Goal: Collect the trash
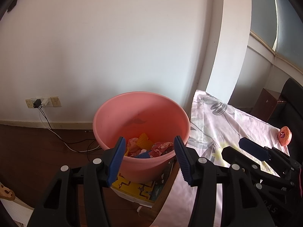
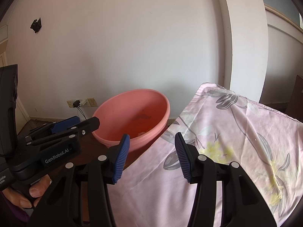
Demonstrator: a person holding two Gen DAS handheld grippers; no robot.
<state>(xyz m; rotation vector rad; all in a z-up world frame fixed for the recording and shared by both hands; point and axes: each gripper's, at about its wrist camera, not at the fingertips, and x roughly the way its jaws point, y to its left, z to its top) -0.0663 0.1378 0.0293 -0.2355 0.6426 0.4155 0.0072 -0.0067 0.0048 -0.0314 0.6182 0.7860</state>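
Note:
A pink bucket (image 1: 142, 117) (image 2: 132, 111) stands beside the table, with crumpled red, yellow and blue trash (image 1: 149, 147) at its bottom. My left gripper (image 1: 149, 152) hangs open just in front of the bucket's near rim, nothing between its blue pads. My right gripper (image 2: 151, 151) is open too and empty, over the table's left edge. The right gripper (image 1: 240, 148) also shows at the right of the left wrist view, and the left gripper (image 2: 81, 123) at the left of the right wrist view. A small orange-pink object (image 1: 284, 136) lies on the cloth at the far right.
A pink floral cloth (image 2: 227, 132) covers the table. The bucket sits on a yellow printed box (image 1: 132, 189) on the dark floor. Wall sockets with plugs and cables (image 1: 43, 102) are to the left. A dark chair (image 1: 291, 98) stands behind the table. A hand (image 2: 36, 191) holds the left gripper.

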